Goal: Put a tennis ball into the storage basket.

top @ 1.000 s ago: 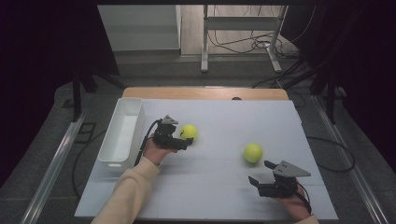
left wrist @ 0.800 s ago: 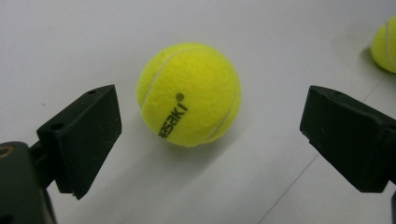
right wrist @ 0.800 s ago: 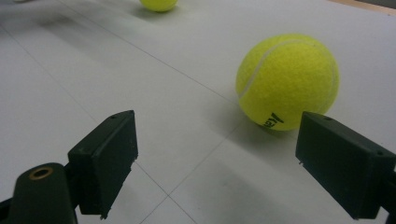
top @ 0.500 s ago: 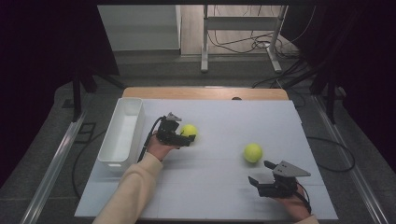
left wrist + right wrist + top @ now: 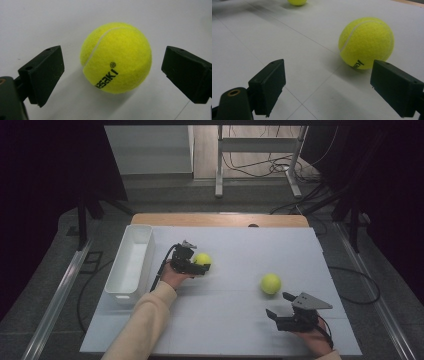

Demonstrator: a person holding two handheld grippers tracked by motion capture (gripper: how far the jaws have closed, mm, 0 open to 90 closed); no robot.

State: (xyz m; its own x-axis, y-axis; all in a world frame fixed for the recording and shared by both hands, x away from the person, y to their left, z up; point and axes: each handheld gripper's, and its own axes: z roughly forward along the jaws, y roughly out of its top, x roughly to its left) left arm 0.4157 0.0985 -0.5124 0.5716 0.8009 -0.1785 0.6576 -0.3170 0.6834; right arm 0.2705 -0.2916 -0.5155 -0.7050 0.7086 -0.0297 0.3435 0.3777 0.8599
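Nearest the person, the right gripper [image 5: 281, 310] rests low over the front right part of the white table [image 5: 235, 330], held in a hand at the bottom edge of the high view. Its jaws are spread wide with nothing between them. In the right gripper view, they frame bare table surface, and a yellow tennis ball [image 5: 366, 43] sits just ahead, off toward the right jaw and clear of it. From above, that same ball [image 5: 270, 283] lies a little beyond the gripper, apart from it, on the right half of the table.

Farther back and to the left, the left gripper [image 5: 200, 266] is held by a hand whose pale sleeve [image 5: 142, 320] reaches in from the bottom. Its jaws are also spread. A second tennis ball [image 5: 116, 57] sits between them in the left gripper view, with a gap on each side, so neither jaw touches it. Black lettering shows on its lower face. The ball rests on the table.

Left of that gripper, a white rectangular bin [image 5: 131, 264] stands along the table's left edge, near the hand but apart from it.
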